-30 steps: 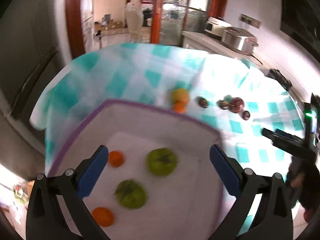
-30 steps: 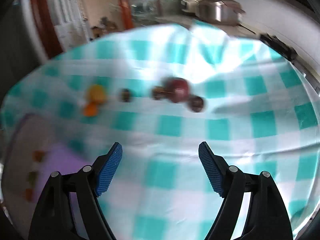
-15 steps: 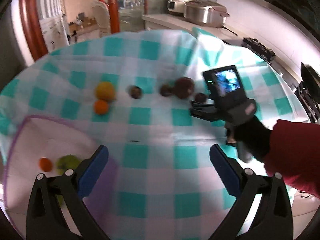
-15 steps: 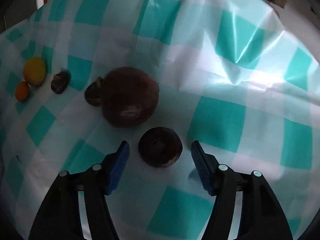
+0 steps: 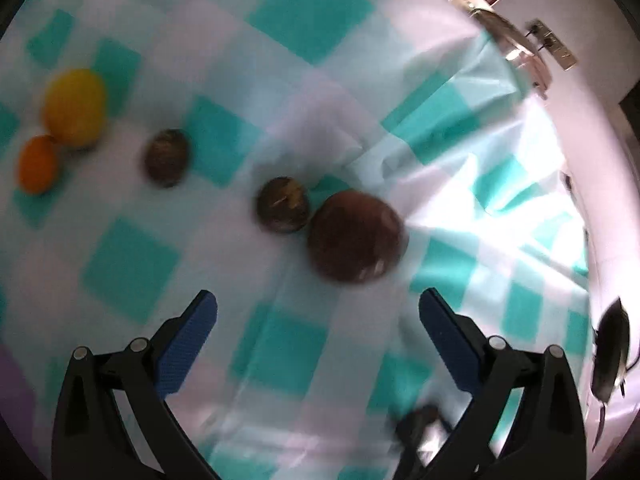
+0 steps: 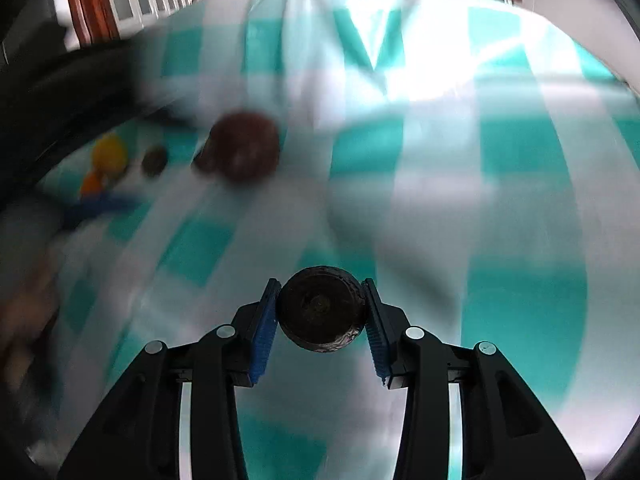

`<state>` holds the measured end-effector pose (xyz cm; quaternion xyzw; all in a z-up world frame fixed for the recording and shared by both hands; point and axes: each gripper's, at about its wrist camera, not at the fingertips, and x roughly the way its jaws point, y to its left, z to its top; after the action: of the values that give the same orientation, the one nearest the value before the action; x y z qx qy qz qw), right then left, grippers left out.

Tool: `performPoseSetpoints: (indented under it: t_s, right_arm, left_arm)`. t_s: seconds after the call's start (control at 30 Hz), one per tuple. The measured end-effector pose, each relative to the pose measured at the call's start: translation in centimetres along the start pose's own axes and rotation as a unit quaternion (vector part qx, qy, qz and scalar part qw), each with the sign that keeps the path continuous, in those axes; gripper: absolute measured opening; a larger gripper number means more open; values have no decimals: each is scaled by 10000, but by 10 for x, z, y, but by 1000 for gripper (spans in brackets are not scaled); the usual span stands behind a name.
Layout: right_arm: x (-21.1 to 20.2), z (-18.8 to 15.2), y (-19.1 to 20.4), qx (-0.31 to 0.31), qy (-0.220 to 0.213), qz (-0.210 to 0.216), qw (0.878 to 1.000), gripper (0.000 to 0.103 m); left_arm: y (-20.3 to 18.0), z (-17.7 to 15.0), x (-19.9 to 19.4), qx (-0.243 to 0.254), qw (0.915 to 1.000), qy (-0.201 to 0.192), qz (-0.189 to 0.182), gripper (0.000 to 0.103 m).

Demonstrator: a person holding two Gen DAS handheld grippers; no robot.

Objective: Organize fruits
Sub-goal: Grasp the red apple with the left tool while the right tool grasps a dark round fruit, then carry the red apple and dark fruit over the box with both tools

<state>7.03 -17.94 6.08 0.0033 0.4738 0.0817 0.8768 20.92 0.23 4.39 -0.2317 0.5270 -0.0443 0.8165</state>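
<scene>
Right wrist view: we see the right gripper [image 6: 321, 320] clenched on a small dark wrinkled fruit [image 6: 321, 314], its blue pads [image 6: 264, 330] pressing the fruit from both sides, and the fruit is raised clear above the teal-and-white checked tablecloth [image 6: 440, 152]. This gripper points forward and slightly down over the cloth, and the background is streaked with motion blur. To the upper left in the same view lies a large dark-red round fruit [image 6: 245, 151], with a smaller dark fruit [image 6: 154, 160], a yellow fruit [image 6: 109, 154] and an orange fruit [image 6: 91, 184] ranged farther left; a blurred blue pad and dark shapes fill the left edge, too smeared for us to identify. The left wrist view shows what the right one does not: the left gripper [image 5: 318, 330] with fingers spread wide and nothing between them, poised above the cloth and pointing at the row of fruit. Here we resolve the large dark-red round fruit [image 5: 355, 236] just ahead of the gripper, touching or nearly touching a dark wrinkled fruit [image 5: 283, 205] on its left. A second dark fruit [image 5: 166, 157] lies apart farther left, then the yellow fruit [image 5: 75, 107] with the orange fruit [image 5: 37, 163] just beside it. A purple sliver [image 5: 10, 384] shows at the lower left edge, and a blurred dark object [image 5: 418, 428] sits near the bottom between the fingers.
</scene>
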Motion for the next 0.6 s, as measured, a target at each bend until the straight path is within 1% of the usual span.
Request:
performPoseSetpoints:
  t_s: [0.07, 0.1, 0.13, 0.17, 0.2, 0.23, 0.27, 0.3, 0.33, 0.37, 0.4, 0.43, 0.53, 0.6]
  right_arm:
    - [-8, -19, 5, 113, 134, 27, 9998, 40]
    - [-10, -27, 10, 160, 176, 24, 9997, 40]
    - [-12, -34, 14, 244, 219, 26, 9995, 40]
    - [-12, -38, 17, 330, 244, 28, 9992, 40]
    - [-13, -43, 22, 428, 267, 22, 9987, 40]
    - [-13, -46, 26, 478, 284, 1, 9985, 40]
    - [-14, -48, 28, 507, 296, -16, 9983, 40]
    - [-15, -50, 33, 550, 315, -35, 9980, 40]
    - [-16, -50, 34, 563, 320, -53, 9979, 40]
    - [-18, -50, 38, 568, 316, -76, 9979, 40]
    - [-20, -49, 39, 573, 313, -89, 9978, 40]
    - [-24, -49, 35, 577, 325, -99, 9978, 40]
    - [-29, -46, 31, 591, 385, -143, 9974, 40]
    - [-31, -44, 28, 612, 427, -145, 9971, 40]
  left_arm:
    - [-16, 8, 21, 115, 9998, -118, 73, 101]
    - [-22, 10, 28, 227, 9994, -166, 200, 101]
    - [-30, 13, 38, 428, 9980, -198, 420, 101]
    - [-33, 15, 46, 539, 9970, -185, 520, 101]
    - [-36, 17, 53, 613, 9960, -181, 628, 99]
    - [-36, 17, 59, 723, 9944, -178, 752, 88]
    - [-36, 16, 62, 852, 9931, -202, 776, 86]
    - [-37, 14, 61, 1039, 9923, -263, 614, 71]
    - [-38, 10, 61, 1259, 9912, -206, 340, 65]
    - [-40, 7, 59, 1439, 9887, -165, 387, 65]
    - [-39, 3, 57, 1472, 9885, -83, 335, 65]
    - [-31, -3, 52, 1409, 9898, 42, 207, 65]
    - [-8, -19, 35, 1199, 9925, 233, 51, 64]
    - [7, -31, 23, 1132, 9929, 352, 19, 64]
